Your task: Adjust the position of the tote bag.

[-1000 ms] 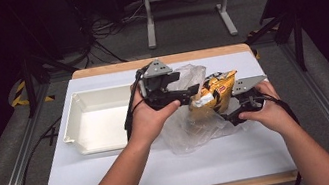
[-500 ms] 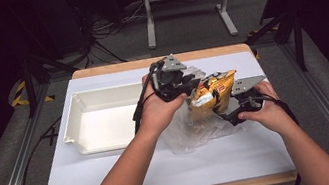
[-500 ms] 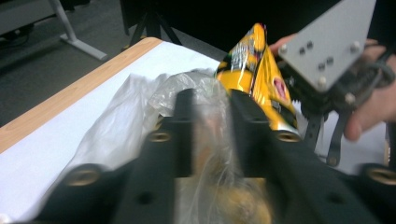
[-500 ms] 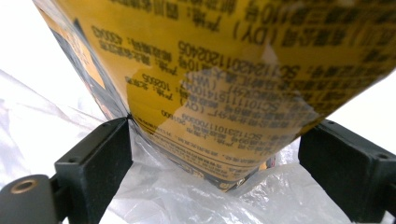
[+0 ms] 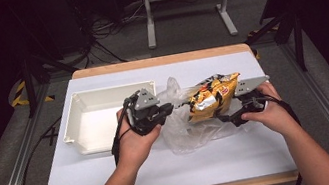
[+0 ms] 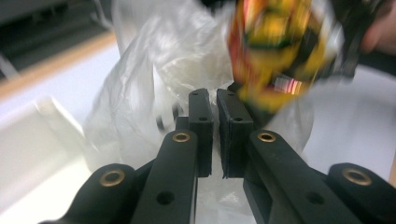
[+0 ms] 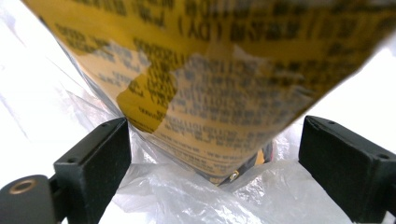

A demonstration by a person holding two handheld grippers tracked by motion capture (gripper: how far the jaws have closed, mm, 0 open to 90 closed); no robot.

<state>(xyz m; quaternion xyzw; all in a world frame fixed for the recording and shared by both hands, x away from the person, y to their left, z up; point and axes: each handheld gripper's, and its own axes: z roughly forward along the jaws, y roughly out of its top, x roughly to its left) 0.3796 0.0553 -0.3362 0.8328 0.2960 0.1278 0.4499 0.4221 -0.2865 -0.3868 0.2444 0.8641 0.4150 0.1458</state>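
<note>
High view, left to right with the snack bag (image 5: 212, 96) as landmark: a white tray (image 5: 89, 130) lies well to its left on the white table (image 5: 116, 176). Next comes the left gripper (image 5: 169, 107), jaws just closed, apparently pinching a fold of the clear plastic bag (image 5: 194, 133), though the film between the pads is hard to make out. The snack bag sits tilted, partly inside the plastic bag. Just right of it, the right gripper (image 5: 225, 119) stands with jaws spread wide around the snack bag's lower end, not pressing it.
</note>
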